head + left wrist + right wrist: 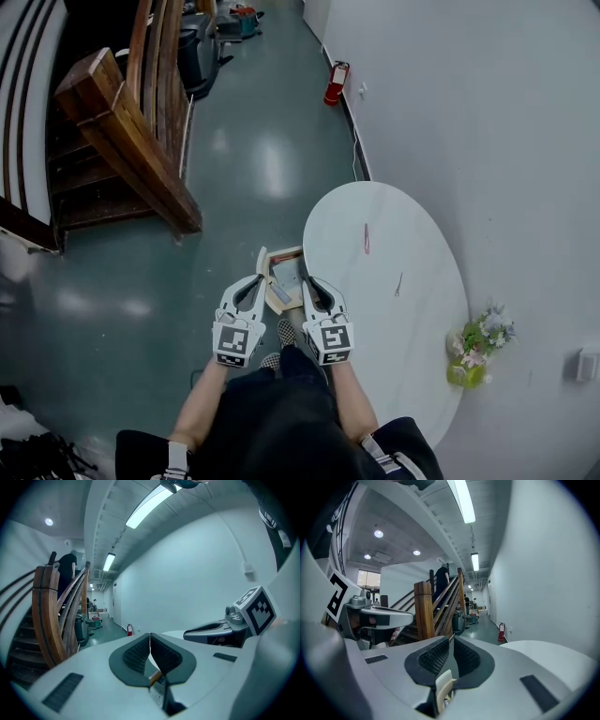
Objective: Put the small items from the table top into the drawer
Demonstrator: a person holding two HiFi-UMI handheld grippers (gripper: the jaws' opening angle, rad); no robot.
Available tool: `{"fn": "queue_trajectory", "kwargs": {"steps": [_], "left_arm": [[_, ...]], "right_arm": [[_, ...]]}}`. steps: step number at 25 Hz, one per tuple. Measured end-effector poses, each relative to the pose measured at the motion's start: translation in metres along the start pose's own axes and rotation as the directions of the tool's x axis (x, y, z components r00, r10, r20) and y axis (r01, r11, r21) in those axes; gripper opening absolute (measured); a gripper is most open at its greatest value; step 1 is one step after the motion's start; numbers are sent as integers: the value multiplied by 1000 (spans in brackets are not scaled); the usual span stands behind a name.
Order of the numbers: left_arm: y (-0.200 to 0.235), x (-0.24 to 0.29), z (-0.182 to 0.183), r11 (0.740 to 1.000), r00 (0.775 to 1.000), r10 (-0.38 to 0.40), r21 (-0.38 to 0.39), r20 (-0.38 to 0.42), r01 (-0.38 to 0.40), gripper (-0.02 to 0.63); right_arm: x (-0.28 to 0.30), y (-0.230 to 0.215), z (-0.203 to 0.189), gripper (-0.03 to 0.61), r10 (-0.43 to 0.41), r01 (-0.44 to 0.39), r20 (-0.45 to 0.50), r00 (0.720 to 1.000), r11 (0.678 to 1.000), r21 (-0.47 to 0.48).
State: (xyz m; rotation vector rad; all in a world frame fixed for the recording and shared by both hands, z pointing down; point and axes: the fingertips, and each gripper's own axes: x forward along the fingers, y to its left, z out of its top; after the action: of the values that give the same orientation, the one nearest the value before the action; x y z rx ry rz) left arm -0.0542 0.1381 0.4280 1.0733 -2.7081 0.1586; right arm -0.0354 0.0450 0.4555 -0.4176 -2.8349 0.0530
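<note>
Left gripper (256, 281) and right gripper (310, 283) both clenched, empty. Open drawer (284, 272) beside white oval table (412, 319); red pen (367, 238), flower pot (475, 352) on it. Wooden staircase (127, 141), green floor (253, 159).

A white oval bench (412, 375) is seen standing on a glossy green floor (253, 169). Toward 11 o'clock from the middle of the top, a thin red stick (366, 238) is laid flat, pointing roughly from 12 to 6. Close to the middle, well apart from the stick, a small grey sliver (398, 284) is laid. At 4 o'clock a bunch of flowers (476, 345) is set at the rim, possibly just off it. At 9 o'clock an open drawer (281, 272) is pulled out from the edge.
</note>
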Motion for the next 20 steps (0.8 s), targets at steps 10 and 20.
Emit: {"fn": "queue_trajectory", "kwargs": {"steps": [10,20], "left_arm": [[-21,-23,0,1000,1000,-13,-10,15,13,21],[-20,-28,-1,999,999,-31,-25,16,31,20]], "right_arm": [[-41,6,4,43,-15,15,23,1000,1000,-17],[-45,12,1,43,-30,30,22,999,1000,-5]]}}
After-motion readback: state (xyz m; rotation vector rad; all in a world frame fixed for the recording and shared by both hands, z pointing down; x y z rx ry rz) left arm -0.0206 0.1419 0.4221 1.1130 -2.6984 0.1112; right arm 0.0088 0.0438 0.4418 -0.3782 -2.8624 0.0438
